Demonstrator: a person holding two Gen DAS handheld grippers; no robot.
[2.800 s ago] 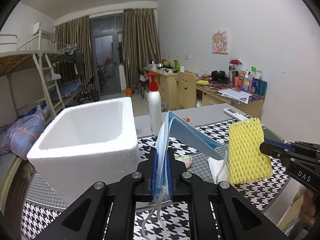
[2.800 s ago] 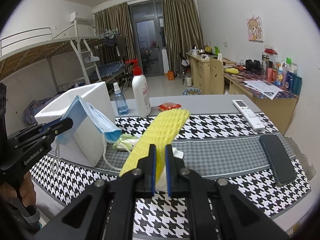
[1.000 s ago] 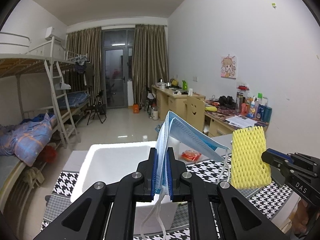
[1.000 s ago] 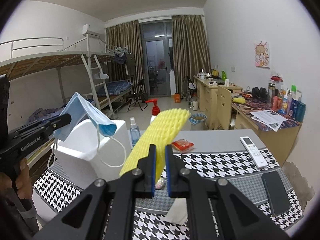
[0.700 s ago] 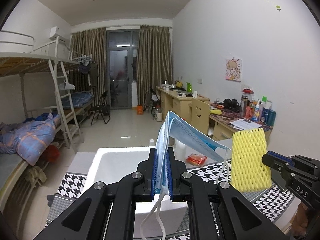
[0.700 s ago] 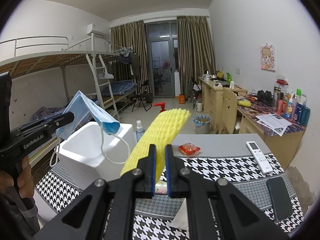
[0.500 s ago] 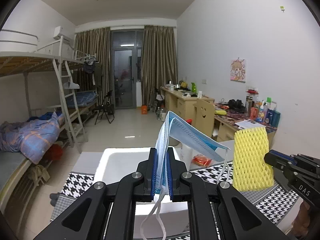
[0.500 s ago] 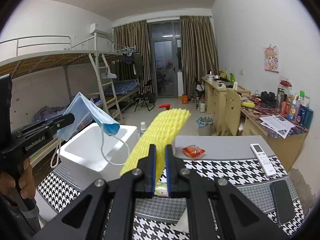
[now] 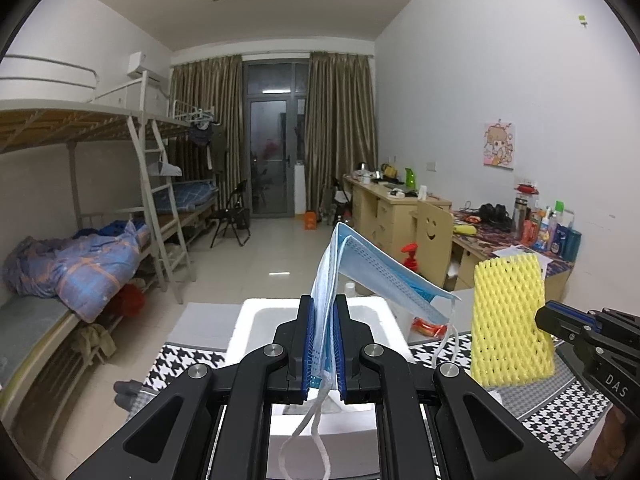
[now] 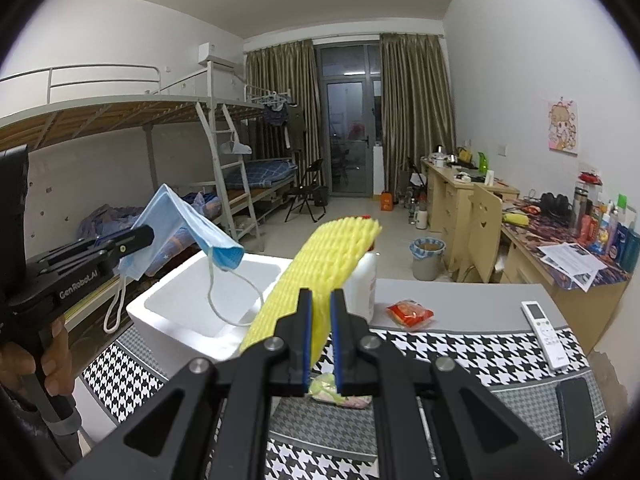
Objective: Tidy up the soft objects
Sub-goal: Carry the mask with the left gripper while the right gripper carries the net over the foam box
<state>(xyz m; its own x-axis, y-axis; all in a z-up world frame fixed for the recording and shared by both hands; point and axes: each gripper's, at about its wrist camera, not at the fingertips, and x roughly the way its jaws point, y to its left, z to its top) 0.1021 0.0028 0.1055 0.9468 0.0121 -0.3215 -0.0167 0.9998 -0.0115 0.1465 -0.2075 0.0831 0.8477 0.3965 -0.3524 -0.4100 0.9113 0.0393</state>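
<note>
My left gripper [image 9: 323,312] is shut on a blue face mask [image 9: 372,270], held high above the open white foam box [image 9: 256,320]; its ear loops dangle. From the right wrist view the left gripper [image 10: 140,238] holds the mask [image 10: 180,220] over the box's [image 10: 180,304] left side. My right gripper [image 10: 320,304] is shut on a yellow foam net sleeve [image 10: 324,264], to the right of the box. In the left wrist view the sleeve [image 9: 510,320] hangs at the right, pinched by the right gripper [image 9: 546,316].
The table [image 10: 460,292] has a houndstooth cloth. On it are a white pump bottle [image 10: 366,284], a red snack packet [image 10: 408,312], a white remote [image 10: 544,328], a black phone [image 10: 576,424] and a green-pink wrapper [image 10: 340,392]. A bunk bed stands left, desks right.
Both grippers have risen well above the table with their loads. The foam box now sits lower in both views, with the mask over it.
</note>
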